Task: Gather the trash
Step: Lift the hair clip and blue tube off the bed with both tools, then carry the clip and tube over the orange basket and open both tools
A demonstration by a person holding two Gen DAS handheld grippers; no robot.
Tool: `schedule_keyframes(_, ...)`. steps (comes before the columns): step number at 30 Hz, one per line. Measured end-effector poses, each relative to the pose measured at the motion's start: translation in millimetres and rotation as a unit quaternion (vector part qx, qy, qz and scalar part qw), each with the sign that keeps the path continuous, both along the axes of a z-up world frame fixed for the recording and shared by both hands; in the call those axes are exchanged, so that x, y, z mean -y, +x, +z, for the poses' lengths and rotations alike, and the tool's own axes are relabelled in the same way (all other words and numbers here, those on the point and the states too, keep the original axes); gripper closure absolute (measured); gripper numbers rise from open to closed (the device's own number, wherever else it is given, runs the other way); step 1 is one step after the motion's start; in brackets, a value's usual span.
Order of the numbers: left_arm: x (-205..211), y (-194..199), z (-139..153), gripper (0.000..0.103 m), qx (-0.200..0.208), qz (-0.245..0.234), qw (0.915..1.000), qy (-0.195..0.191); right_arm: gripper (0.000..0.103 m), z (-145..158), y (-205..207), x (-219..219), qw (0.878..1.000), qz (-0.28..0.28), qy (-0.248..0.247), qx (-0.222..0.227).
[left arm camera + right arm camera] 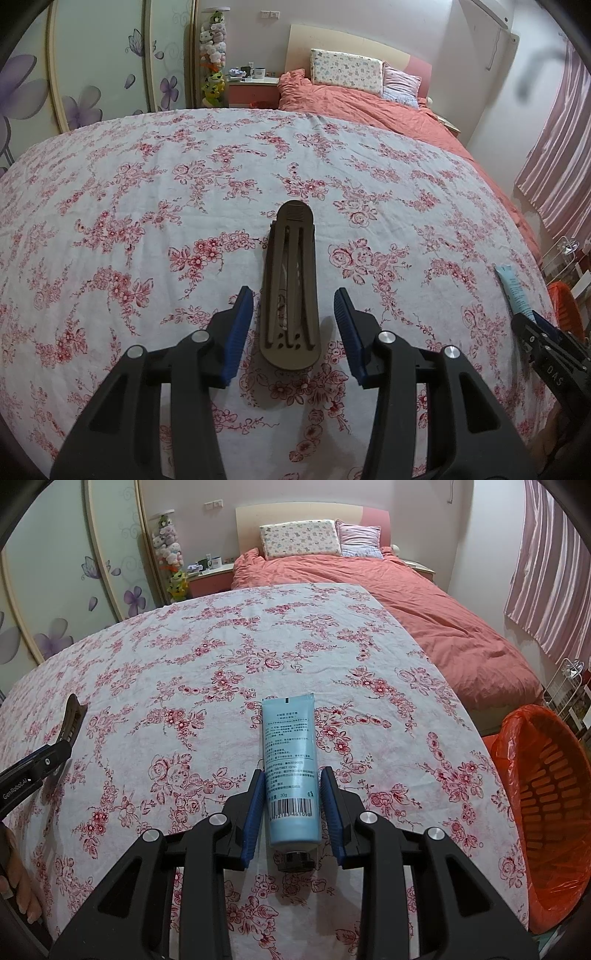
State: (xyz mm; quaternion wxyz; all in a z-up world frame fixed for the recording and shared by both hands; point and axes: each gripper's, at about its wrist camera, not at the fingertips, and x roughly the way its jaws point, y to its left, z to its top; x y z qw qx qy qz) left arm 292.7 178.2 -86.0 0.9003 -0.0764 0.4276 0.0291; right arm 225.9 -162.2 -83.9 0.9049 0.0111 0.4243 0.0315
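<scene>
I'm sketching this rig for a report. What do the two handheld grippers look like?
Both match: the left gripper and right gripper have black angular plastic frames with cut-out windows, round silver pivot pins, and two fingers faced with ribbed blue pads. White lettering marks the side of each body. No cables or sleeves show.

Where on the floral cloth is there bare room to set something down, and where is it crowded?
Free: the whole far stretch of cloth between the tube and the bed, and the strip between the clip and tube. Crowded: the near edge, where each gripper, left and right, straddles its item.
</scene>
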Motion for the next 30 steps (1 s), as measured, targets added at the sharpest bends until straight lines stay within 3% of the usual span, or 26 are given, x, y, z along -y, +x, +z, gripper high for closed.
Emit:
schedule_keyframes(4,5,1,1,0.057,-0.003,-0.006,0.9999,0.014,0.072,0,-1,-1,1.000,0.006,-0.005,0.001)
schedule_keyframes(7,8,2,1,0.071,-0.005,-0.005,0.9996,0.028,0.074,1,-4,0,1.000,0.011,0.001,0.001)
schedule_keyframes(18,34,0,8,0.071,0.008,-0.037,0.9976,0.058,0.075,6,-16,18,0.999,0.013,0.031,0.010)
schedule_keyframes(30,105,-18,39,0.071,0.041,-0.108,0.9928,0.030,0.075,35,-49,69,0.996,-0.027,0.065,0.051)
